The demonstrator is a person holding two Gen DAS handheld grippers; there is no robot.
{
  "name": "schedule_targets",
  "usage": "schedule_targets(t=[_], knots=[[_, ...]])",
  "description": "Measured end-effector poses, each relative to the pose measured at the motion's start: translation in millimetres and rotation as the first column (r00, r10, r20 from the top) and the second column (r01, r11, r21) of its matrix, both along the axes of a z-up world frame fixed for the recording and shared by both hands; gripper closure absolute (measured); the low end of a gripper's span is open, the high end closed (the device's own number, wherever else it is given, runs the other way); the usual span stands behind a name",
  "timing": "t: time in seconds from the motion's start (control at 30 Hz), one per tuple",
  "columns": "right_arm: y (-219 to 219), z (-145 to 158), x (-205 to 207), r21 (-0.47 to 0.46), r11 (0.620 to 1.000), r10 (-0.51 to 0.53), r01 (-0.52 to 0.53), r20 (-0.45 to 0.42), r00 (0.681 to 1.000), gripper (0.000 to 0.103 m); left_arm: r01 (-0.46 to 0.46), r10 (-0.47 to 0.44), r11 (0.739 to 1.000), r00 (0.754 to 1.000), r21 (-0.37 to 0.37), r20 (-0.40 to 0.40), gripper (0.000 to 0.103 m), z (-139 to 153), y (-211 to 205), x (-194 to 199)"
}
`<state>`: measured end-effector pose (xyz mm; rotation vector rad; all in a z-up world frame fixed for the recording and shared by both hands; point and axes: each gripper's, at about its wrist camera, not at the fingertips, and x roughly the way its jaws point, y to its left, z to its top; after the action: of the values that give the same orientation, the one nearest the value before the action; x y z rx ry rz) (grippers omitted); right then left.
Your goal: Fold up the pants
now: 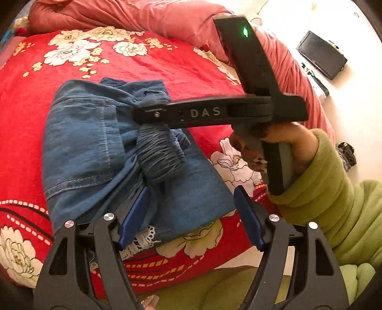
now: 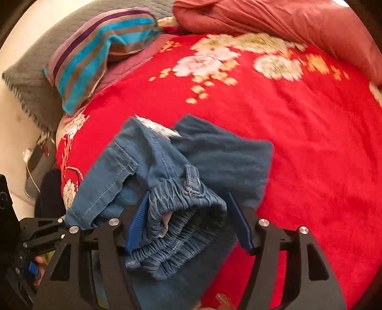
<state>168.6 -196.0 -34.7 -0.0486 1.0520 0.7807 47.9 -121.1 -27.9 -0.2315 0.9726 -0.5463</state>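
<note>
Blue denim pants lie folded in a thick bundle on the red flowered bedspread. Their elastic waistband is bunched into a roll on top. My left gripper hangs open over the near edge of the bundle; one pad rests against the denim and the other stands past its edge. In the right wrist view the waistband lies between the blue pads of my right gripper, with a gap beside the right pad. Seen side-on from the left wrist, the right gripper dips onto the roll.
A hand in a green sleeve holds the right gripper. A pink quilt is heaped along the far side of the bed. A striped pillow and a grey blanket lie at the left. A black box sits on the floor.
</note>
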Motion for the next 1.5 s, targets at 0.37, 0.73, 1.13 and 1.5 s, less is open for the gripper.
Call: schedule_targets(t=[0.37,0.73,1.13,1.5], knots=[[-22,37,-18,0.121,0.992,-0.049,0.038,0.089,0.995,0.02,-0.105,0.099,0.994,0.987,0.043,0.122,0.018,31,23,-18],[-51,67,-52,0.125,0.992,-0.061,0.033,0.23,0.971,0.011,-0.291,0.267,0.946,0.95,0.143,0.163,0.01,40,60,-16],[-17,62,-120,-0.027,0.975,0.217,-0.22,0.321,0.922,0.011,-0.384,0.367,0.903,0.923,0.192,0.119,0.01,26,90,8],[50,44,-154,-0.121,0.886,0.46,-0.447,0.328,0.825,0.047,-0.371,0.367,0.912,0.929,0.178,0.052,0.051,21,103,57]])
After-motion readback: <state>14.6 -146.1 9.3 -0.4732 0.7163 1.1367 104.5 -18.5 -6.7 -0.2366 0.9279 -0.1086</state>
